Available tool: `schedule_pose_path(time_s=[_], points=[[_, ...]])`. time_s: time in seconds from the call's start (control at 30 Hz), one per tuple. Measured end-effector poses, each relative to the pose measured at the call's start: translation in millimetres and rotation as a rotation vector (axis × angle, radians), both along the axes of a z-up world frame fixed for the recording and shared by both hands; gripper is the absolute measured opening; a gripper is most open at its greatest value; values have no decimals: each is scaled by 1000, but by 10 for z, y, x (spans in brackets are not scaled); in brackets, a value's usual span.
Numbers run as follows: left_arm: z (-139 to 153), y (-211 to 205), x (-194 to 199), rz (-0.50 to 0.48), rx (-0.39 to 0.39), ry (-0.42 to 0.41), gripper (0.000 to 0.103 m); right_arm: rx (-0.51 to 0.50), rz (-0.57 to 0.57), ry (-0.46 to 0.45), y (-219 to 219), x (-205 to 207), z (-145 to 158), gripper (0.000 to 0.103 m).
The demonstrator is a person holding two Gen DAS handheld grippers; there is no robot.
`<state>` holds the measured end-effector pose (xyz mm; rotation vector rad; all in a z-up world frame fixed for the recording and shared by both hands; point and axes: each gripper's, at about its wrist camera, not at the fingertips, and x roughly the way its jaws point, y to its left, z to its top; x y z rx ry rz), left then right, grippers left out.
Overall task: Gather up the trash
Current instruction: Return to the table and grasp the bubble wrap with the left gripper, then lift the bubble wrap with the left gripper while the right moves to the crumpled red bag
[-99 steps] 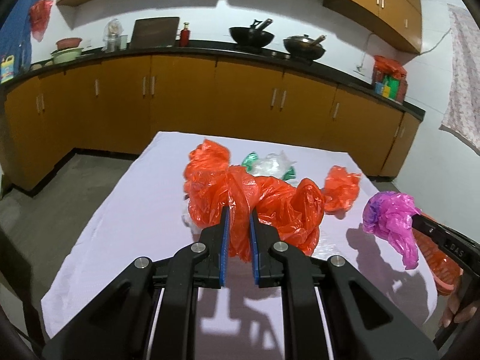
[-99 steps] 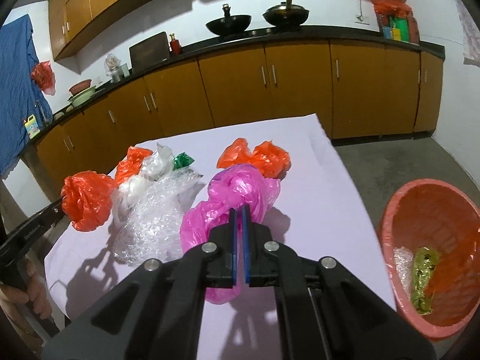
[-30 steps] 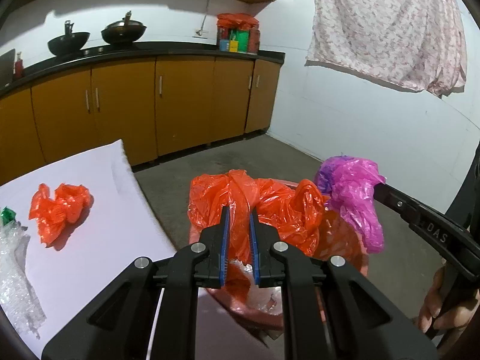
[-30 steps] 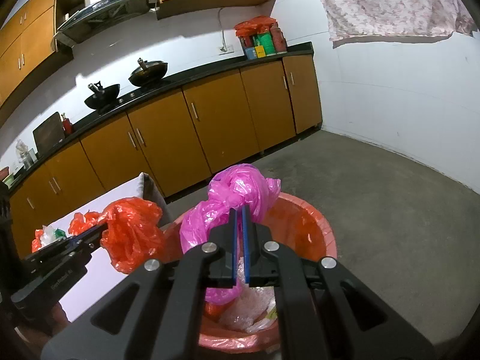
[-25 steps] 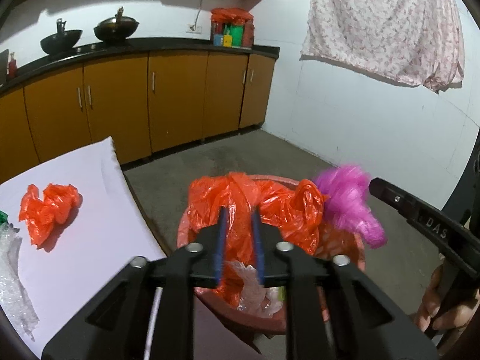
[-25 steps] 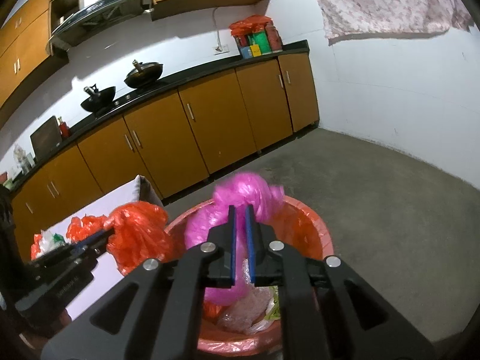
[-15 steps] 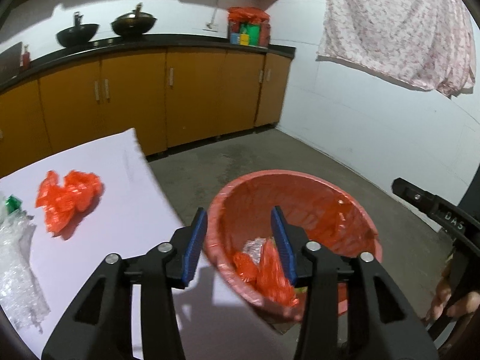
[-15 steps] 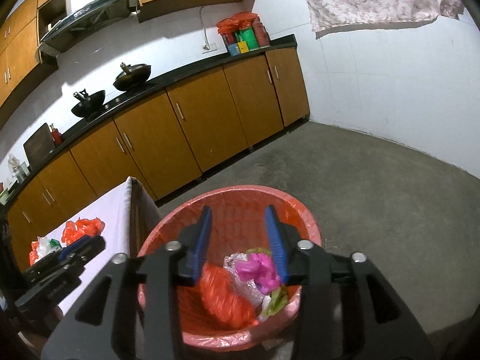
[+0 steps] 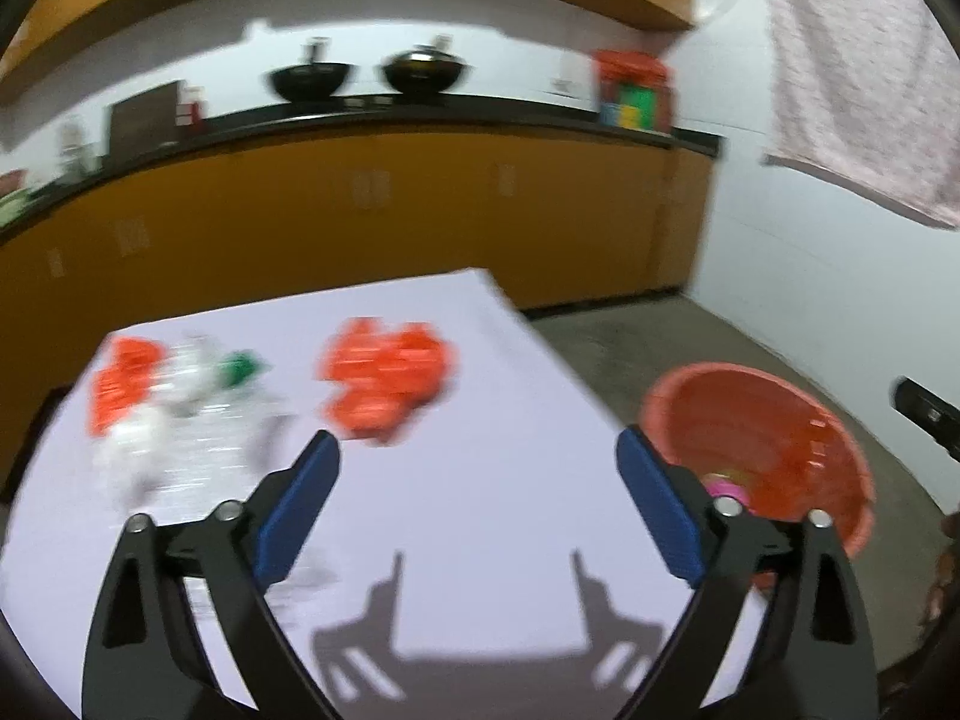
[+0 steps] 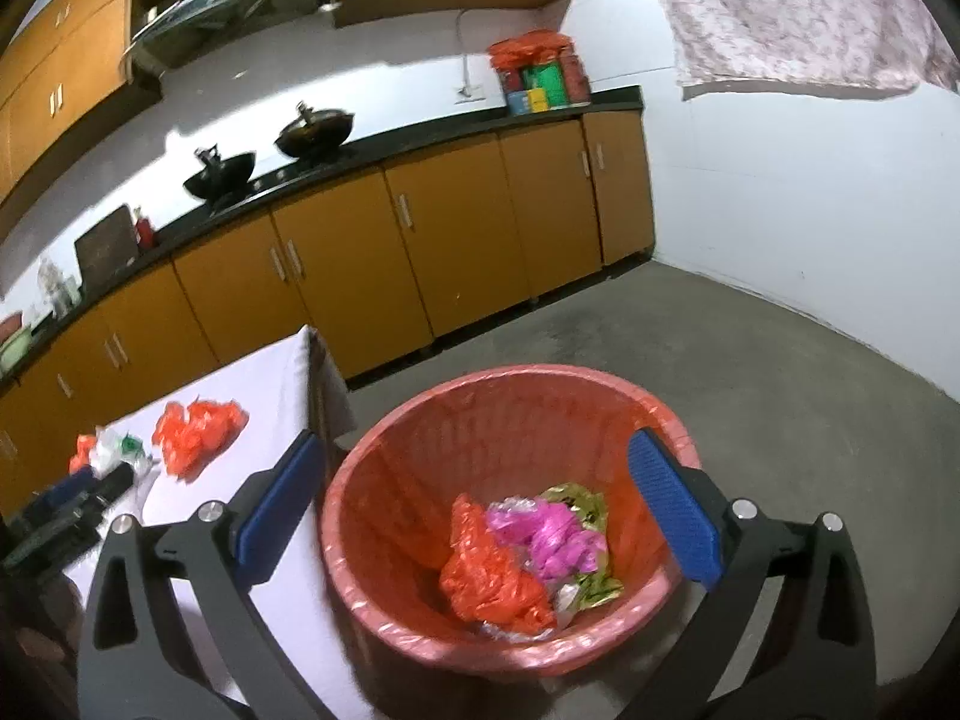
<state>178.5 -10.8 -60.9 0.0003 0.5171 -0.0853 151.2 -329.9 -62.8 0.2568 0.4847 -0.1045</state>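
Observation:
The red trash basket (image 10: 360,540) stands on the floor beside the table. In it lie an orange plastic bag (image 10: 489,576) and a pink plastic bag (image 10: 552,531). My right gripper (image 10: 477,495) hangs over the basket, jaws still opening, nothing between them. My left gripper (image 9: 477,498) is over the white table (image 9: 480,552), jaws still opening and empty; the basket (image 9: 798,420) lies to its right. On the table remain a crumpled orange bag (image 9: 387,378), a smaller orange bag (image 9: 120,381), clear plastic wrap (image 9: 174,438) and a green scrap (image 9: 240,367). This view is blurred.
Orange kitchen cabinets (image 10: 456,246) under a black counter run along the back wall, with two woks (image 10: 315,129) on top. A patterned cloth (image 10: 798,12) hangs on the right wall. Bare concrete floor (image 10: 750,372) lies beyond the basket.
Both grippers opened and dropped their bags into the basket: the orange one from the left, the pink one from the right. The left gripper then swung left, back over the table.

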Motion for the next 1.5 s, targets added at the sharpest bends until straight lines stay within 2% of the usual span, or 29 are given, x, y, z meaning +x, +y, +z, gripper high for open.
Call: schedule_pose_path(time_s=[0.1,0.23,0.33,0.47,0.7,0.93,1.0,1.07,1.17,1.27,1.5], points=[[-35,358,4,106,24,10,97,-21,31,5,153,8,-2,99],[-136,830,111,241,41,64,97,-14,62,14,344,29,-14,99],[-223,1089,194,295,28,105,97,-15,95,19,528,40,-15,99],[-331,1272,290,308,-6,154,97,-33,135,4,779,24,10,99],[-467,1289,406,281,-20,207,97,-48,177,1,1006,47,39,99],[-593,1229,507,240,-17,258,78,-47,185,3,1040,68,31,99],[-605,1221,521,228,-29,263,69,-49,187,5,1046,76,26,99],[-613,1201,524,210,-31,267,54,-48,191,7,1056,90,24,99],[-599,1148,498,190,-9,253,38,-46,198,10,1077,114,18,99],[-555,1127,431,168,-14,233,28,-45,211,9,1116,127,20,99],[-334,1168,124,92,-80,150,25,-56,279,6,1337,214,45,99]])
